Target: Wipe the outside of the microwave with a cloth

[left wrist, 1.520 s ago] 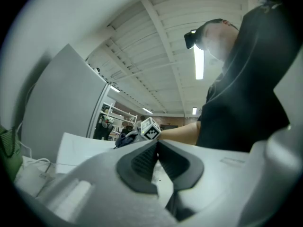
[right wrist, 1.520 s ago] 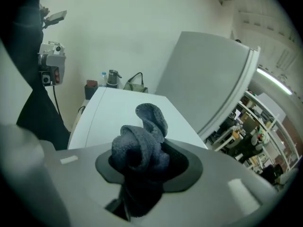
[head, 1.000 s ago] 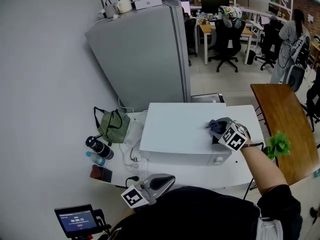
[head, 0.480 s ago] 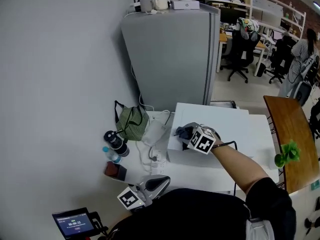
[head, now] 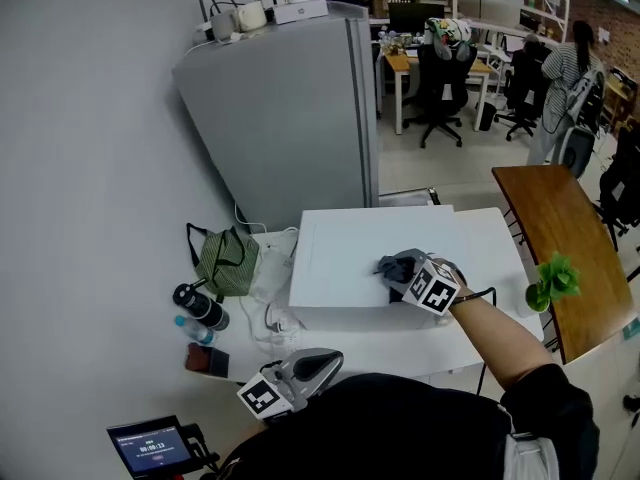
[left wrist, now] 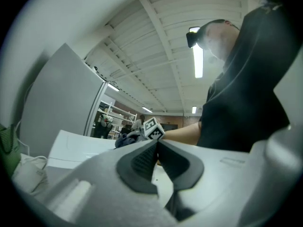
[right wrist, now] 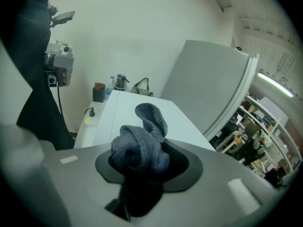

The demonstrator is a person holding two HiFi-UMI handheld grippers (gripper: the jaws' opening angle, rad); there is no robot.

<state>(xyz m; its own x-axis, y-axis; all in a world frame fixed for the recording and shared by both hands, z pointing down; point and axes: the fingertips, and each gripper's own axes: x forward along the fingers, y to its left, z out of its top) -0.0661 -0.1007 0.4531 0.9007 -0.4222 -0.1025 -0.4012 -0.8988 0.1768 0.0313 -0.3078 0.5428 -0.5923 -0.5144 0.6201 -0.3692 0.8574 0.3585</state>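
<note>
Right gripper view: right gripper (right wrist: pixel 142 167) clamps bunched grey cloth (right wrist: pixel 141 143) over white microwave (right wrist: pixel 120 115); left gripper (left wrist: pixel 157 148) jaws together, empty.

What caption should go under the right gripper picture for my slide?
The right gripper clamps a bunched grey cloth over the white microwave.

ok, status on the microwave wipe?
Right tongs shut on grey cloth, at the microwave top, front right. Left tongs shut, empty, held low. No obstacle seen on top.
</note>
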